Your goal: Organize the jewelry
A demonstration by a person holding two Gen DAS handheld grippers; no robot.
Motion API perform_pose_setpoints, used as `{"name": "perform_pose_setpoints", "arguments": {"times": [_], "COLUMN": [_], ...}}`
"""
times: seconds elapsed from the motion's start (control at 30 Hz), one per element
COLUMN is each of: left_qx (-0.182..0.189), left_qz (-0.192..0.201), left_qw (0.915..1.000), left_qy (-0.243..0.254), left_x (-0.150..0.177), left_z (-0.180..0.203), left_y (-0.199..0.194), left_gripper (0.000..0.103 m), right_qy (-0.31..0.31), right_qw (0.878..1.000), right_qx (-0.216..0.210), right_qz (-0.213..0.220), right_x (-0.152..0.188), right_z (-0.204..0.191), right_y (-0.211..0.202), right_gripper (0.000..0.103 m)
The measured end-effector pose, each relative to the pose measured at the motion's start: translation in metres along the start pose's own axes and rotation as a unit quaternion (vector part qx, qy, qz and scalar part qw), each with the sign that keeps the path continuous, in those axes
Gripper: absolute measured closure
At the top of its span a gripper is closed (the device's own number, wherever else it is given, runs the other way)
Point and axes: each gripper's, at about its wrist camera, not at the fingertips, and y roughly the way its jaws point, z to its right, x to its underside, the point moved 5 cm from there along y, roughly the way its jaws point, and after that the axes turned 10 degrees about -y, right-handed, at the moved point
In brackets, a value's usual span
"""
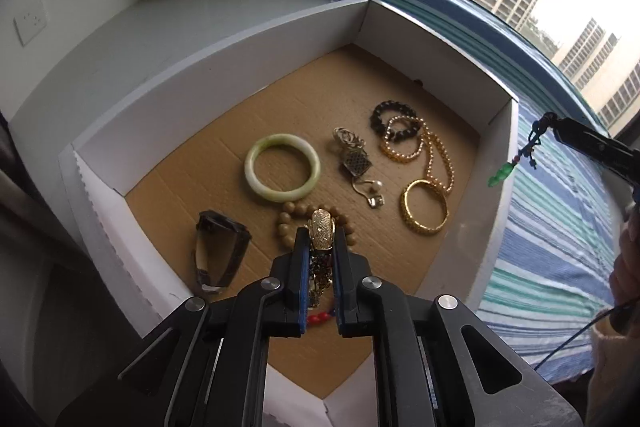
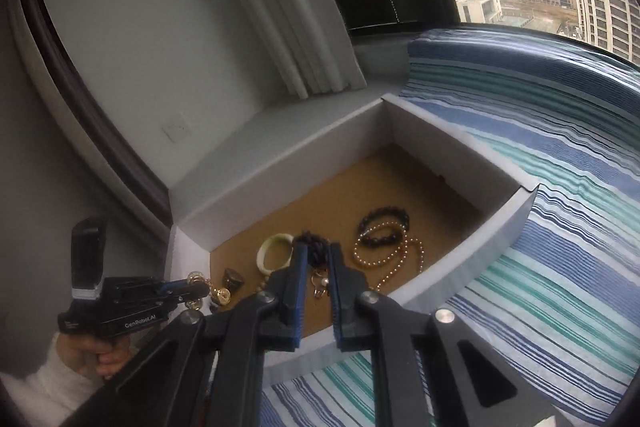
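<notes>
A white box (image 1: pixel 240 67) with a brown cardboard floor holds a jade bangle (image 1: pixel 282 167), silver pieces (image 1: pixel 354 155), a black bead bracelet (image 1: pixel 394 121), a gold bead necklace (image 1: pixel 434 155), a gold bangle (image 1: pixel 425 213), a wooden bead bracelet (image 1: pixel 286 223) and a dark glassy piece (image 1: pixel 218 251). My left gripper (image 1: pixel 320 239) hangs over the box's near end, shut on a gold mesh ornament (image 1: pixel 321 229) with chain and red beads. My right gripper (image 2: pixel 318 251) is shut on a dark knotted cord (image 2: pixel 314 245); its green pendant (image 1: pixel 500 177) dangles just outside the box's right wall.
The box (image 2: pixel 300 163) lies on a blue and green striped cover (image 2: pixel 560 187) beside a grey sill (image 2: pixel 280 115) with white curtains (image 2: pixel 288 27). A window shows tower blocks beyond. A person's hand (image 2: pixel 100 355) holds the left gripper (image 2: pixel 202 287) at the box's left corner.
</notes>
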Motion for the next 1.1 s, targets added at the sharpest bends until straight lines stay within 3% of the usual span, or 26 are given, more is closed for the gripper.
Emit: {"name": "perform_pose_setpoints", "arguments": {"times": [0.23, 0.3, 0.37, 0.43, 0.53, 0.57, 0.7, 0.77, 0.8, 1.1], "left_qx": [-0.025, -0.033, -0.038, -0.051, -0.088, -0.098, -0.136, -0.133, -0.131, -0.149], "left_qz": [-0.023, -0.021, -0.01, 0.015, 0.06, 0.077, 0.115, 0.119, 0.119, 0.069], "left_qw": [0.9994, 0.9992, 0.9992, 0.9985, 0.9934, 0.991, 0.9838, 0.984, 0.9842, 0.9861], "left_qy": [-0.003, 0.001, 0.004, 0.015, 0.043, 0.048, 0.021, 0.004, -0.006, -0.024], "left_x": [0.009, 0.011, 0.013, 0.015, 0.018, 0.018, 0.021, 0.023, 0.024, 0.032], "left_z": [-0.015, -0.014, -0.01, -0.005, 0.007, 0.011, 0.02, 0.023, 0.024, 0.029], "left_y": [0.024, 0.025, 0.02, 0.01, -0.007, -0.013, -0.028, -0.032, -0.033, -0.032], "left_gripper": [0.093, 0.08, 0.047, 0.028, 0.006, 0.0, 0.001, 0.001, 0.001, 0.001], "right_qy": [-0.038, -0.045, -0.05, -0.051, -0.052, -0.054, -0.069, -0.078, -0.084, -0.112], "right_qw": [0.994, 0.992, 0.99, 0.99, 0.991, 0.991, 0.989, 0.988, 0.987, 0.981], "right_qx": [-0.014, -0.015, -0.012, -0.003, 0.018, 0.027, 0.066, 0.088, 0.099, 0.135], "right_qz": [-0.098, -0.117, -0.13, -0.132, -0.122, -0.116, -0.11, -0.1, -0.095, -0.081], "right_x": [0.034, 0.043, 0.049, 0.052, 0.049, 0.048, 0.045, 0.044, 0.043, 0.031], "right_z": [-0.037, -0.043, -0.048, -0.049, -0.045, -0.045, -0.041, -0.04, -0.039, -0.038], "right_y": [0.077, 0.092, 0.102, 0.104, 0.096, 0.091, 0.073, 0.064, 0.06, 0.048], "right_gripper": [0.092, 0.089, 0.089, 0.088, 0.055, 0.049, 0.044, 0.034, 0.034, 0.031]}}
